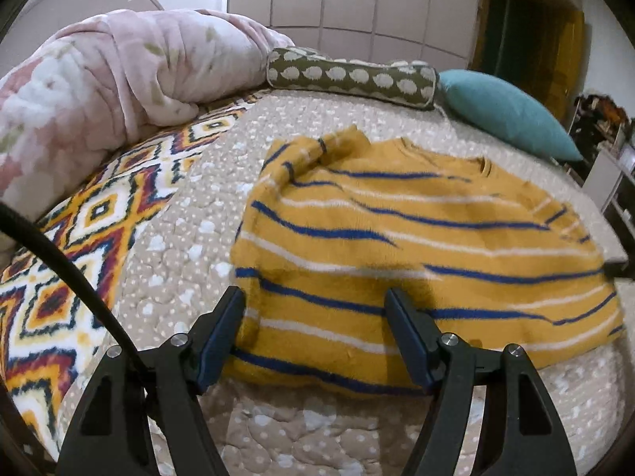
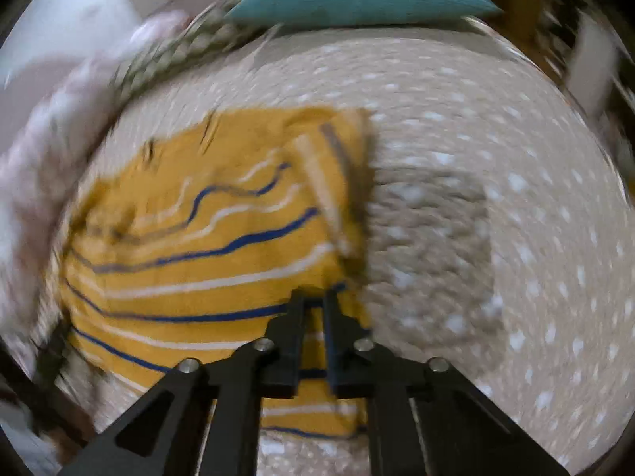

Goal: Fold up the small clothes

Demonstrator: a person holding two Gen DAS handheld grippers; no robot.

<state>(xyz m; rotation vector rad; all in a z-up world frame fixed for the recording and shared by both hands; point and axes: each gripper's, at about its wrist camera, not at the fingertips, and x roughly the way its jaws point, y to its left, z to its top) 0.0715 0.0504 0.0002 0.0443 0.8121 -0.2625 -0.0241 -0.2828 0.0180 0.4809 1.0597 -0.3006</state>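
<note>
A mustard sweater [image 1: 416,246] with blue and white stripes lies flat on the beige dotted quilt [image 1: 178,246]. One sleeve is folded in at its far left corner. My left gripper [image 1: 315,297] is open just above the sweater's near left corner, with fabric below the gap and the pads apart from it. The right wrist view is blurred. There my right gripper [image 2: 313,295] is shut, its tips over the sweater [image 2: 198,261] near its right edge, where a sleeve [image 2: 329,182] lies folded over. I cannot tell whether any fabric is pinched.
A pink floral blanket [image 1: 99,79] and a zigzag-patterned throw [image 1: 79,238] fill the left. A spotted bolster [image 1: 349,75] and a teal cushion [image 1: 508,111] lie at the far side. Bare quilt [image 2: 496,198] stretches right of the sweater. A black cable [image 1: 59,261] crosses the left.
</note>
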